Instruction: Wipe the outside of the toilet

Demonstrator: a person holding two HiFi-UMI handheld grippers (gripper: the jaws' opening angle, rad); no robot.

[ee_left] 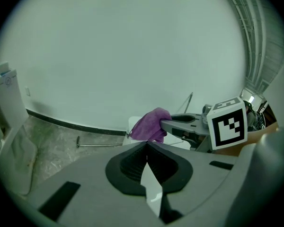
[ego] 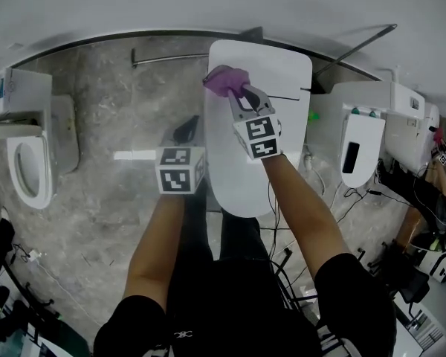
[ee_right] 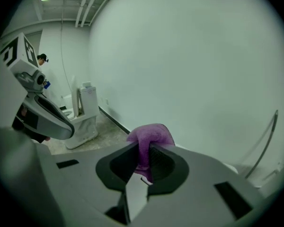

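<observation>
A white toilet with its lid shut is seen at the middle of the head view, on a grey mottled floor. A purple cloth is held over the far left part of the toilet's top. Whether the cloth presses on the top cannot be told.

The cloth is clamped between the jaws of the right gripper. In the right gripper view a fold of it is seen pinched between the two jaws and bunched up beyond their tips.

The left gripper is held to the left of the toilet, above the floor and near the toilet's left edge. Its jaws are closed together, with nothing between them. In the left gripper view the cloth and the right gripper are seen just beyond and to the right of them.

A thin metal rod is seen lying on the floor at the far side, by the foot of the pale wall. A second toilet stands well to the left, and a third toilet to the right. Dark cables are spread on the floor between the middle toilet and the right one.
</observation>
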